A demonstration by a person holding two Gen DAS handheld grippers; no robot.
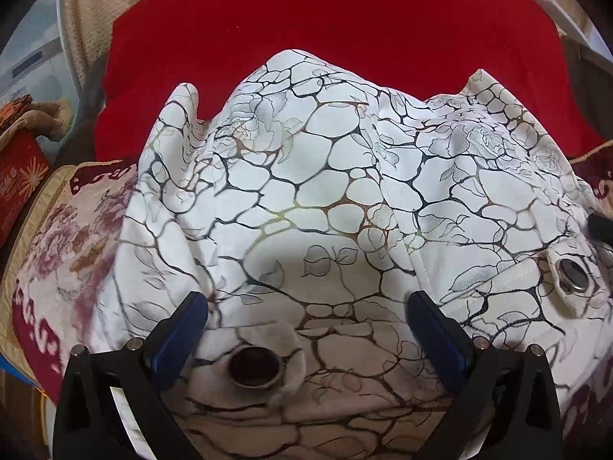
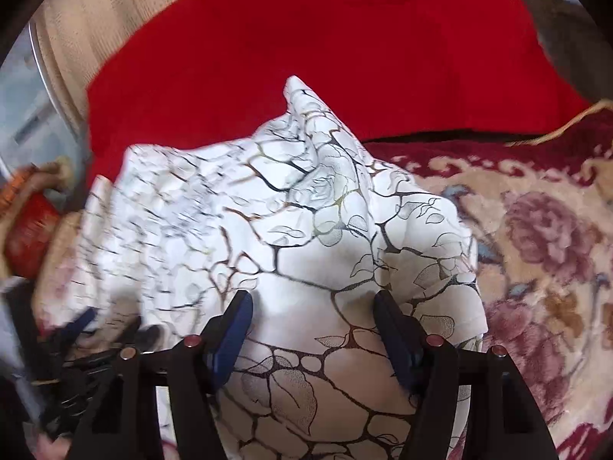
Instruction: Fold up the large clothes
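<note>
A large white cloth [image 1: 325,176] printed with black and gold crackle lines and roses lies bunched on a floral cover. It has metal eyelets [image 1: 572,270]. My left gripper [image 1: 306,301] stands open above the cloth's near edge. One eyelet [image 1: 254,366] lies between its blue-padded fingers [image 1: 180,341]. In the right wrist view the same cloth [image 2: 306,230] rises in a mound. My right gripper [image 2: 313,299] is open, with a hump of the fabric between its fingers [image 2: 230,329]. The left gripper [image 2: 103,329] shows blurred at the lower left of that view.
A red blanket [image 1: 325,19] covers the back of the surface. The cream and maroon floral cover [image 2: 536,230] spreads out to the right and also to the left [image 1: 57,237]. A red box [image 1: 19,176] sits at the far left, with beige knit fabric [image 1: 84,11] behind it.
</note>
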